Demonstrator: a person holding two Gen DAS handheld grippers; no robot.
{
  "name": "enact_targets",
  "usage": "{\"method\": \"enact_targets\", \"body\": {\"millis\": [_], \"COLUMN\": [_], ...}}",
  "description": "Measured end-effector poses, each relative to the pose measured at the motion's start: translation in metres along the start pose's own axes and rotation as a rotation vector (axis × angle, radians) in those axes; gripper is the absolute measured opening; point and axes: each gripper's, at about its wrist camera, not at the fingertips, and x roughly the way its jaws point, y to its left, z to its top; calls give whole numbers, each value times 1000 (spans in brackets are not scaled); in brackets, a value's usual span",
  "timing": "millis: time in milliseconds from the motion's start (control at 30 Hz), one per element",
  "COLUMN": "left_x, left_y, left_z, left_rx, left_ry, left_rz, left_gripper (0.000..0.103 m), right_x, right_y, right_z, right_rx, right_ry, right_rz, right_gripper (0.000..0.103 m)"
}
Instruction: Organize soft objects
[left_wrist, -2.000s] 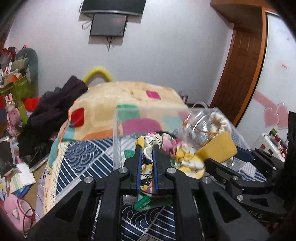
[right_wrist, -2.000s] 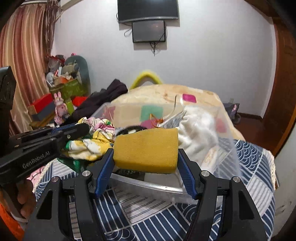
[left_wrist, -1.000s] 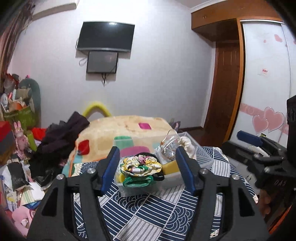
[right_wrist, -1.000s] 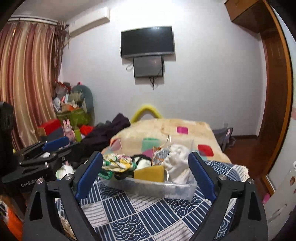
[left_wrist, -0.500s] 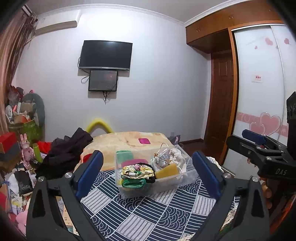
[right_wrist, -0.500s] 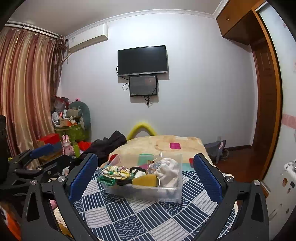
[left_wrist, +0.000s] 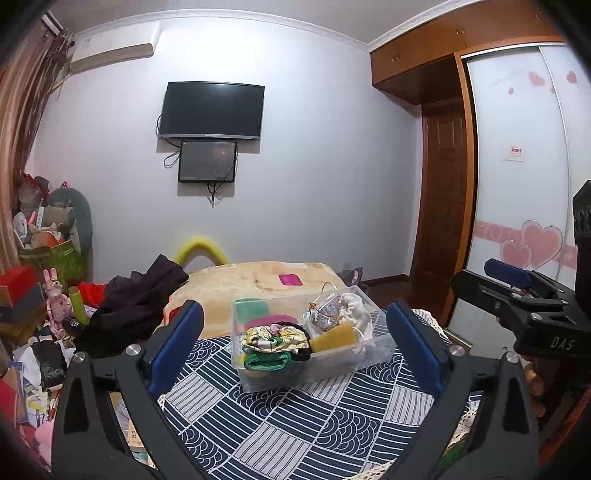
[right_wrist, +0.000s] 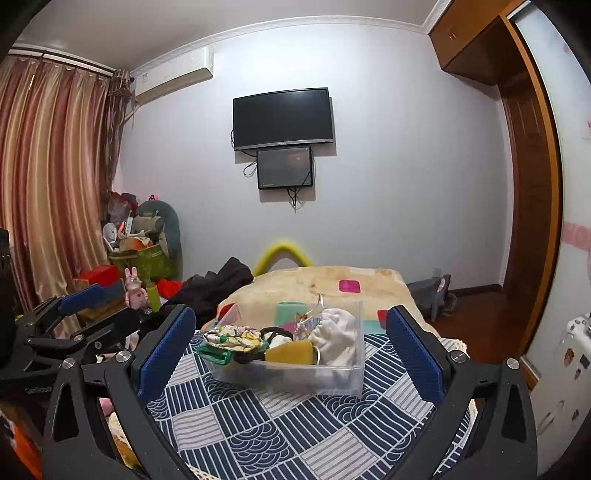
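Observation:
A clear plastic box stands on a table with a blue-and-white patterned cloth. In it lie a floral cloth, a green strap, a yellow sponge, a white cloth and a glittery pouch. My left gripper is open and empty, pulled back from the box. My right gripper is open and empty, also well back. Each gripper shows at the edge of the other's view.
Behind the table is a bed with a beige patchwork blanket and dark clothes. Toys and boxes pile at the left. A wooden door and a wardrobe are on the right. A TV hangs on the far wall.
Both grippers let go of the floral cloth and the yellow sponge in the box, opened wide and drew back and up, away from the table.

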Motion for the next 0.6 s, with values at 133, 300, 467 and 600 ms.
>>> {"method": "enact_targets", "body": {"millis": [133,300,467,600], "left_x": [-2,-4,-5,-6], "left_y": [-1,-2,-2,-2], "left_z": [-1,0,0,1], "left_rx": [1,3,0,0], "left_ry": [-4,-7,-5,-4], "left_rz": [-2,-3,-4,-7], "left_gripper": [101,102,102,102], "right_x": [0,-2,-3,-4], "right_y": [0,0,1,1], "right_z": [0,-3,-3,-4], "right_rx": [0,2,8,9], "right_ry": [5,8,11,12], "right_rz": [3,4,6,7], "right_gripper": [103,103,103,103]}}
